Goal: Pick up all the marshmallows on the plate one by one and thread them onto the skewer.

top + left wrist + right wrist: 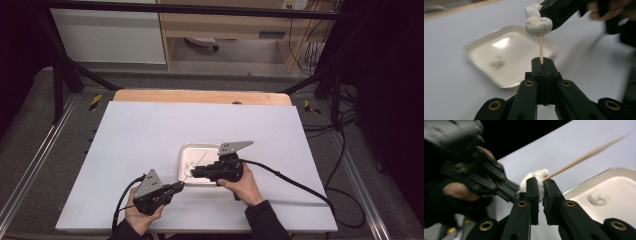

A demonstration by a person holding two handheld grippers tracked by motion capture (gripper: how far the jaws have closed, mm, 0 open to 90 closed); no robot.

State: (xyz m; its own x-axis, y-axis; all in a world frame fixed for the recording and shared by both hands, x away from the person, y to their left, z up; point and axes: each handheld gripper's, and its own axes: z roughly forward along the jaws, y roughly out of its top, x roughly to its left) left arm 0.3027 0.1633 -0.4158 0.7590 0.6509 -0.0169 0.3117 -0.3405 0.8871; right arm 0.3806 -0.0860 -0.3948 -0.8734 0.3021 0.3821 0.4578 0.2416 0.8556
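With the left gripper (541,65) clamped on the wooden skewer (540,47) and the right gripper (541,185) pinching a marshmallow (536,177) threaded on it, above the white tray's (186,150) seven-o'clock corner, slide along the skewer's axis, squeezing gently, probably.

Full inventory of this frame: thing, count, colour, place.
Table: one, white top, wooden far edge.
Tray: one, white, shallow and square, mid-table toward the near edge.
Skewer: one, thin wood, above the tray.
Marshmallow on skewer: one lump, white, threaded on the stick.
Marshmallow in tray: one, white, lying loose.
Cabinet: one, wood, beyond the table.
Left hand-held gripper: black, shut on the skewer's near end.
Right hand-held gripper: black, shut on the skewered marshmallow.
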